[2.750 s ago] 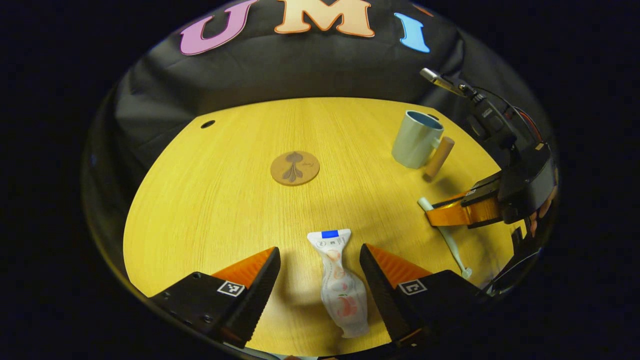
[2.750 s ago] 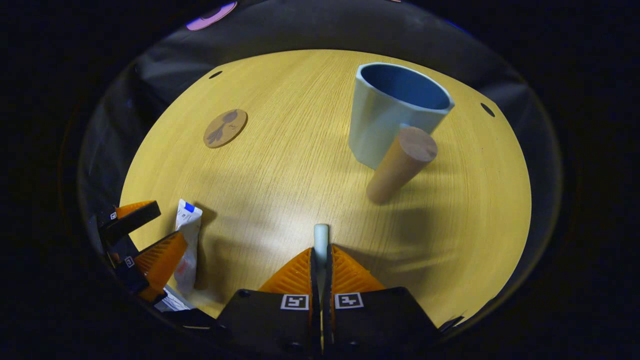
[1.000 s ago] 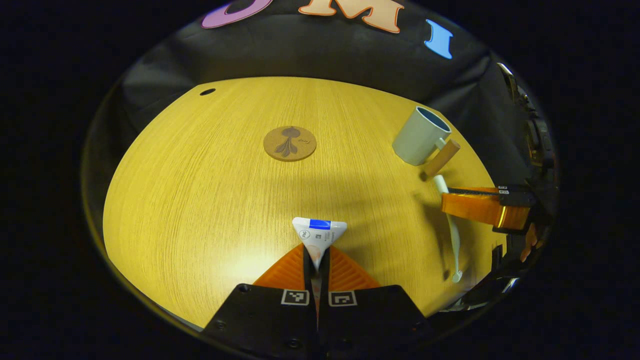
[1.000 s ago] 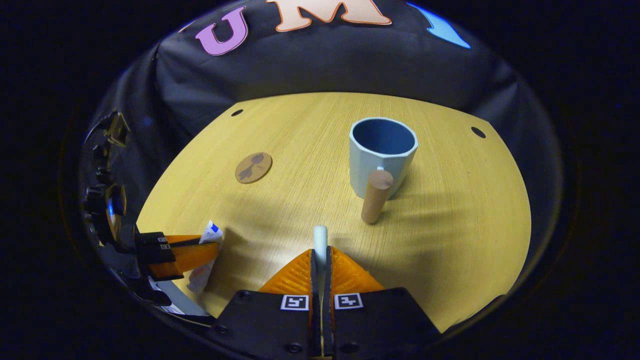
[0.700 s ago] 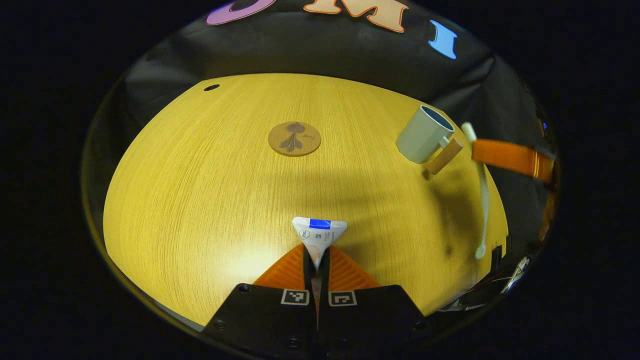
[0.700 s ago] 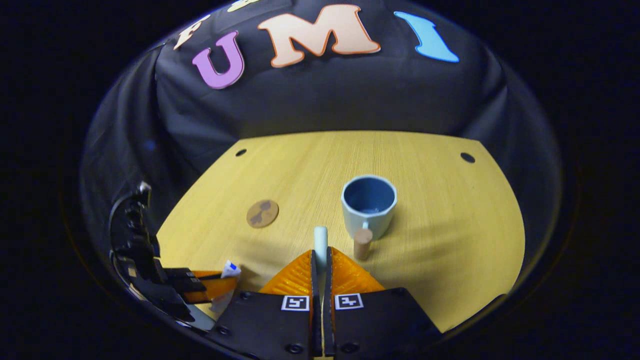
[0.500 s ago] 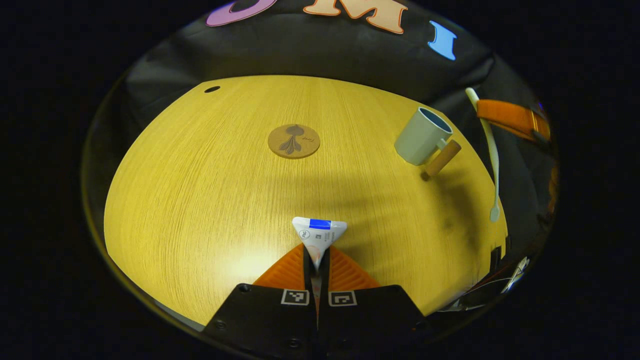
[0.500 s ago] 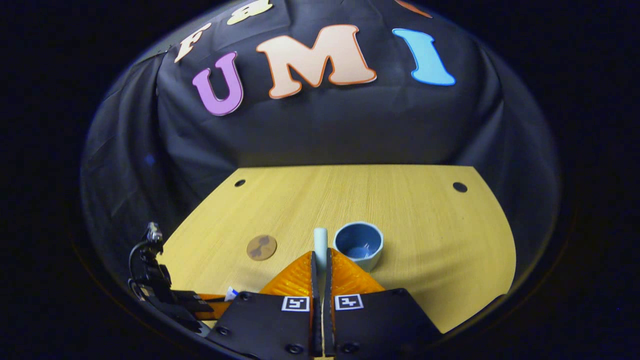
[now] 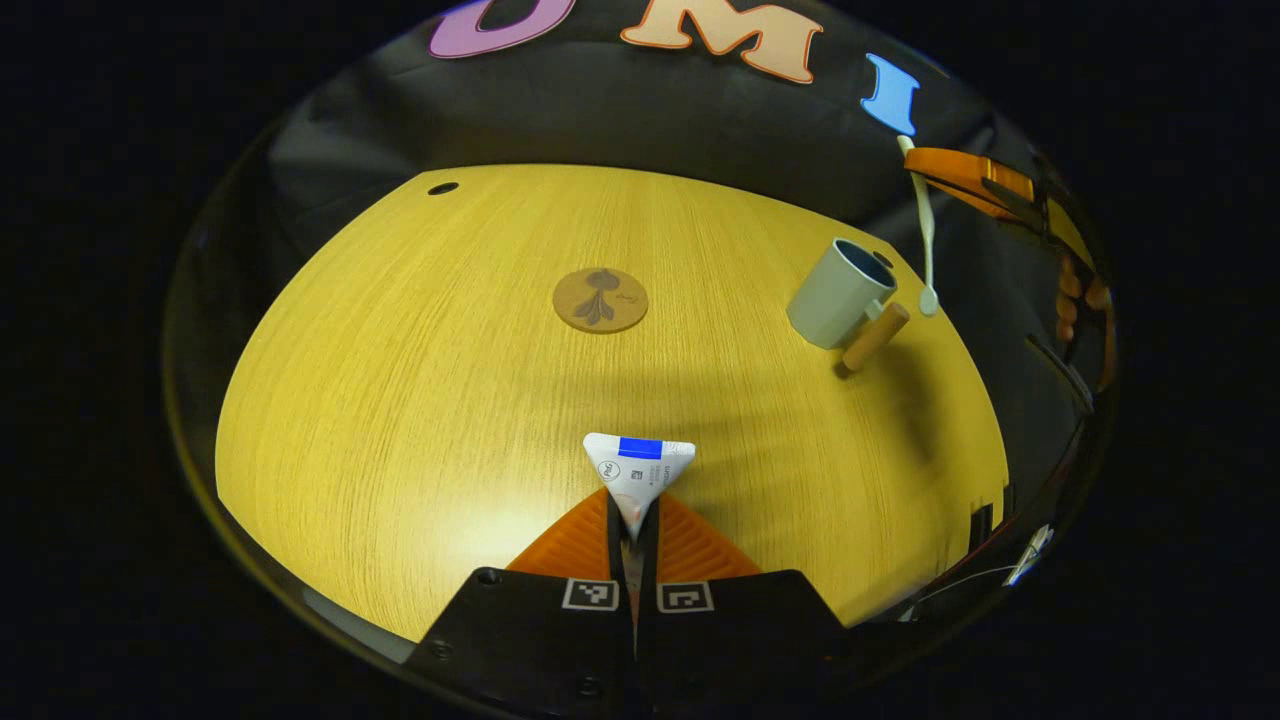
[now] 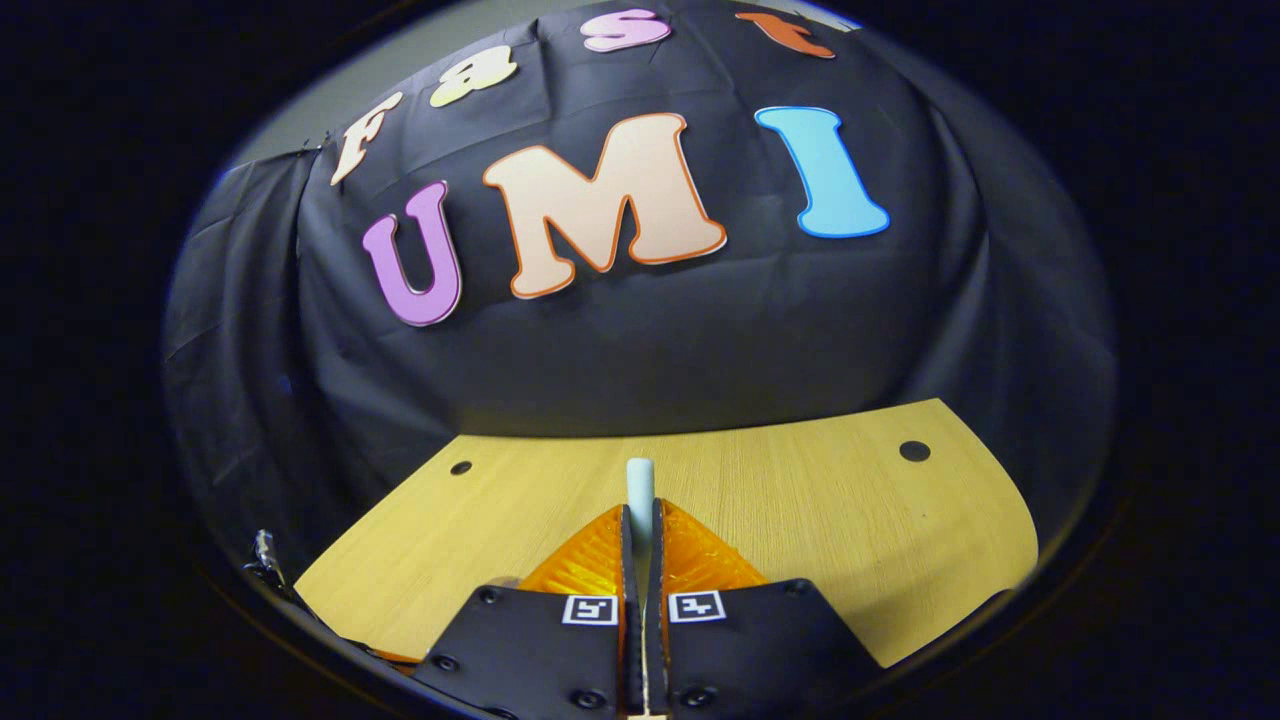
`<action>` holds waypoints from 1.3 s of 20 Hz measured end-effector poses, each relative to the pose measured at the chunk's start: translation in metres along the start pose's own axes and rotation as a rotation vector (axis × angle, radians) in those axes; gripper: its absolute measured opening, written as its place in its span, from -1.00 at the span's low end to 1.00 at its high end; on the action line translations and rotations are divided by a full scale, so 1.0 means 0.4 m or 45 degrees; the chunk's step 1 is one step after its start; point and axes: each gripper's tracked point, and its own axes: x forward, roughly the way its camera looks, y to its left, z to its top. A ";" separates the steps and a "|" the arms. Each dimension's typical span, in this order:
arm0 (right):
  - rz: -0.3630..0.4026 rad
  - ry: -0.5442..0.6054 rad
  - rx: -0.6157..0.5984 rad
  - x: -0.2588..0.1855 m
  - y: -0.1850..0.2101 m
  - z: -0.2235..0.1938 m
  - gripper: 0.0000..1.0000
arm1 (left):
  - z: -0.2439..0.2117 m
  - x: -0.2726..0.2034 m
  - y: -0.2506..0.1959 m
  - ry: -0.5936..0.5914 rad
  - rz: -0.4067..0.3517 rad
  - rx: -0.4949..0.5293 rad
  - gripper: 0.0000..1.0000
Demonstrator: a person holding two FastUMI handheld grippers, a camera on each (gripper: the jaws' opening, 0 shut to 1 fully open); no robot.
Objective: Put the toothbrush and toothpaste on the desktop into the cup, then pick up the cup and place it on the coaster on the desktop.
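Ribbed orange left gripper (image 9: 634, 520) pinches the crimped toothpaste (image 9: 638, 472); right gripper (image 10: 640, 535) clamps the slim toothbrush (image 10: 639, 482)

Left gripper view: taken from low over the near edge of the desktop (image 9: 400, 350), faced across it toward the cloth wall. Right gripper view: taken from higher, faced nearly level at the wall. Shared: desktop's far edge and wall.

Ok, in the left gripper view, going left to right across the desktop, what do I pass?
Round brown cork coaster → white toothpaste tube held in the left tool → pale grey-green cup with wooden handle → white toothbrush hanging from the right tool.
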 end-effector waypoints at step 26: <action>-0.082 0.171 0.028 0.028 -0.117 -0.186 0.93 | 0.146 -0.061 -0.065 -0.156 -0.082 0.041 -1.00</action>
